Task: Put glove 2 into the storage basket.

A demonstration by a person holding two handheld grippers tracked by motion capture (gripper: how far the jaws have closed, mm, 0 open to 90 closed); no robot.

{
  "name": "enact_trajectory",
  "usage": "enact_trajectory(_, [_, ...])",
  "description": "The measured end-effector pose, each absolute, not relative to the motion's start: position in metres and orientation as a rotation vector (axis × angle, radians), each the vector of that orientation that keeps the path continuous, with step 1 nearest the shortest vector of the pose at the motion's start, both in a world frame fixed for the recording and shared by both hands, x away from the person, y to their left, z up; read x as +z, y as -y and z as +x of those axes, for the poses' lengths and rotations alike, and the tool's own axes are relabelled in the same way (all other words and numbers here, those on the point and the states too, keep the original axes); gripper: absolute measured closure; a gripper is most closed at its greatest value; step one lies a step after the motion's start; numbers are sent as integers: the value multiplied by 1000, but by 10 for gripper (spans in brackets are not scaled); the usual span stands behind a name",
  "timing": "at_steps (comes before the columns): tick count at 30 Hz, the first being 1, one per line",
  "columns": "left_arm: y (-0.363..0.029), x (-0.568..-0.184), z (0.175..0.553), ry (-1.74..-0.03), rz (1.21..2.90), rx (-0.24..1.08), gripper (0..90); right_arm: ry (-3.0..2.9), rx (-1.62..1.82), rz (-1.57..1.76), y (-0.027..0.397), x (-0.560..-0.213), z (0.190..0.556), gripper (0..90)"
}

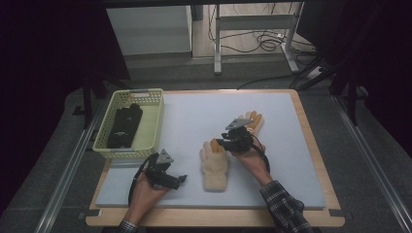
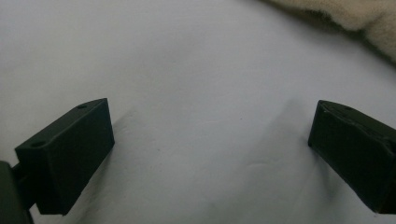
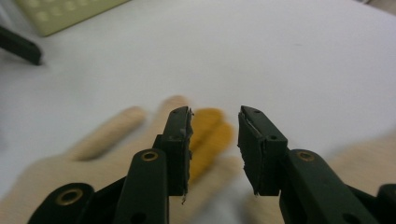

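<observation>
The high view is dim and slightly soft, with a black vignette swallowing both side edges while the pale mat (image 1: 204,121) on the bench catches even overhead light. In the right gripper view the cream glove (image 3: 93,140) is smeared by motion blur, the fingers (image 3: 180,140) sharper. The left gripper view is bright, with soft shadows beside its dark fingers (image 2: 70,154).

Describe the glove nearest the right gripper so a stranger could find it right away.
Start at the pale mat covering the table, then find the right gripper near its middle. The cream glove lies flat just left of it, fingers pointing away; unlike the other glove farther back, it is nearer the person.
</observation>
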State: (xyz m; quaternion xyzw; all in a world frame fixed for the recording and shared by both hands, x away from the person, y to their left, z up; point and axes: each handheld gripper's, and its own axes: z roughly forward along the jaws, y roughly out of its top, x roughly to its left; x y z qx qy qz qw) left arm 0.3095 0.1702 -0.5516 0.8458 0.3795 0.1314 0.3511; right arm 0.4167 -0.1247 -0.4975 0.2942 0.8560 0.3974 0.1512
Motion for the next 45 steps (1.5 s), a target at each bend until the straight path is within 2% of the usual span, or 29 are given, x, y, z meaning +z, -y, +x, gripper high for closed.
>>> enact_trajectory(12, [-170, -551, 310, -981, 2190, 340, 2, -2305, 1048, 1045, 195, -486, 446, 544])
enact_trajectory(20, [-170, -552, 310, -982, 2190, 340, 2, -2303, 966, 1099, 201, -512, 458, 394])
enact_trajectory(23, [-170, -551, 310, -978, 2192, 342, 2, -2313, 951, 1114, 198, -523, 463, 372])
enact_trajectory(24, [-170, -552, 310, -981, 2190, 340, 2, -2307, 952, 1109, 198, -525, 464, 396])
enact_trajectory(26, [-170, -552, 310, -982, 2190, 340, 2, -2294, 958, 1127, 197, -526, 463, 519])
enact_trajectory(28, [-170, -552, 309, -983, 2189, 339, 2, -2295, 938, 1147, 196, -524, 463, 582])
enact_trajectory(30, [-170, -552, 309, -983, 2190, 340, 2, -2302, 917, 1139, 195, -522, 461, 608])
enact_trajectory(45, [-170, -552, 309, -983, 2190, 339, 2, -2302, 1085, 1043, 205, -477, 426, 613])
